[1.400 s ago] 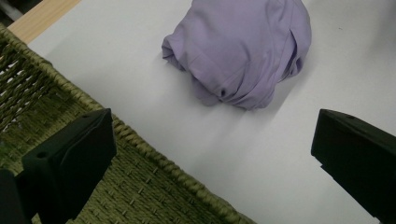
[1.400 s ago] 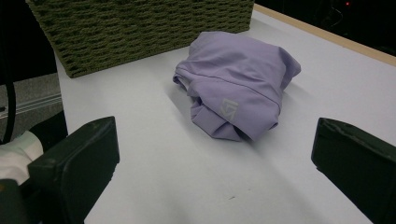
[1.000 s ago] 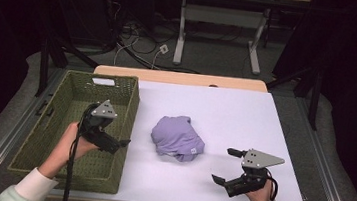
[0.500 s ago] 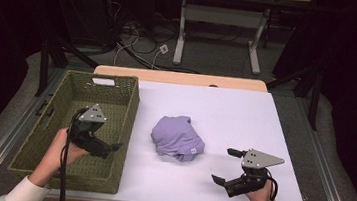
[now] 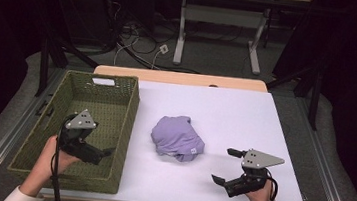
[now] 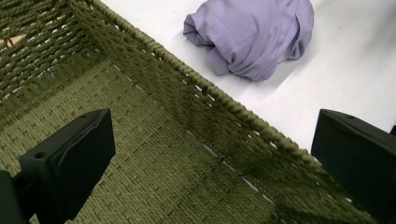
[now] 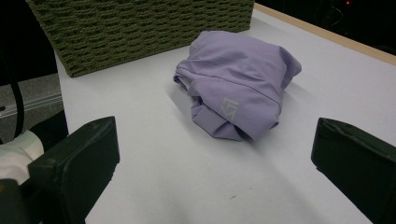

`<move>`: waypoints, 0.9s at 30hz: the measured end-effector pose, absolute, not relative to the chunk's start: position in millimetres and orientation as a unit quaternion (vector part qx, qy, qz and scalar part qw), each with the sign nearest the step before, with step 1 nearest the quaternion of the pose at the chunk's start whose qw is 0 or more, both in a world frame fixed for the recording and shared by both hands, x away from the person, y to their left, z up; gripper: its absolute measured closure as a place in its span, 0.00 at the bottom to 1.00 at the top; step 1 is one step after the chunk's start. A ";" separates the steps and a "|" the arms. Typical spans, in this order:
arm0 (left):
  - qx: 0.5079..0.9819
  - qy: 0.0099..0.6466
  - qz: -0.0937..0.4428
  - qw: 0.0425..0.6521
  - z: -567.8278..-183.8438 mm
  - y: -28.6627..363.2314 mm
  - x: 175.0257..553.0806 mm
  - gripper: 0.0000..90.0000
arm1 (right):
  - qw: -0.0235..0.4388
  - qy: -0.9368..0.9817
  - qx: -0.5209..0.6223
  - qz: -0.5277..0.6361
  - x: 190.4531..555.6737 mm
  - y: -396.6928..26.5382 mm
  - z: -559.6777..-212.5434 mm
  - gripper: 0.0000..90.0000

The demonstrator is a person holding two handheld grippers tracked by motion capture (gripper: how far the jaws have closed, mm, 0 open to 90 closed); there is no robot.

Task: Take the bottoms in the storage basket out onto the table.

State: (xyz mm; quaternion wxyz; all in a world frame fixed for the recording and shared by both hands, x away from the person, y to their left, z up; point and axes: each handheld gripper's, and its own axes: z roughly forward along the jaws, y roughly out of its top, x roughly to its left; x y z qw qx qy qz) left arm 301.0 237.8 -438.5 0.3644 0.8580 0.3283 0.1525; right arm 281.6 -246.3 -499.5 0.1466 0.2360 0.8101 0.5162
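A crumpled lilac garment (image 5: 178, 137) lies in a heap on the white table (image 5: 215, 114), and it appears beyond the jaws in both gripper views (image 6: 254, 35) (image 7: 240, 86), with a small printed logo facing the right one. My left gripper (image 5: 103, 154) hovers open over the near part of the green woven basket (image 5: 30, 153), its jaws straddling the basket's right rim (image 6: 205, 93). My right gripper (image 5: 225, 166) stands open low above the table's front right, aimed at the garment with a gap of bare table between.
The basket (image 7: 140, 28) fills the table's left side, and its inside looks bare. A wooden strip (image 5: 179, 77) runs along the far table edge. Dark floor with cables and another table's legs (image 5: 218, 34) lies beyond.
My left gripper has drawn back left and toward the person, from above the basket's right rim to over the basket's inside. The right gripper and garment stayed put.
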 end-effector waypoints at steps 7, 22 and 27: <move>0.845 0.337 0.169 0.379 -439.0 246.5 287.4 0.00 | 0.145 0.809 0.236 0.518 281.9 -246.5 -499.6 0.00; 0.825 0.349 0.195 0.399 -451.7 255.7 267.4 0.00 | 0.145 0.811 0.234 0.516 282.5 -245.6 -500.8 0.00; 0.823 0.350 0.190 0.405 -453.3 256.2 266.6 0.00 | 0.148 0.811 0.232 0.516 281.4 -245.8 -499.6 0.00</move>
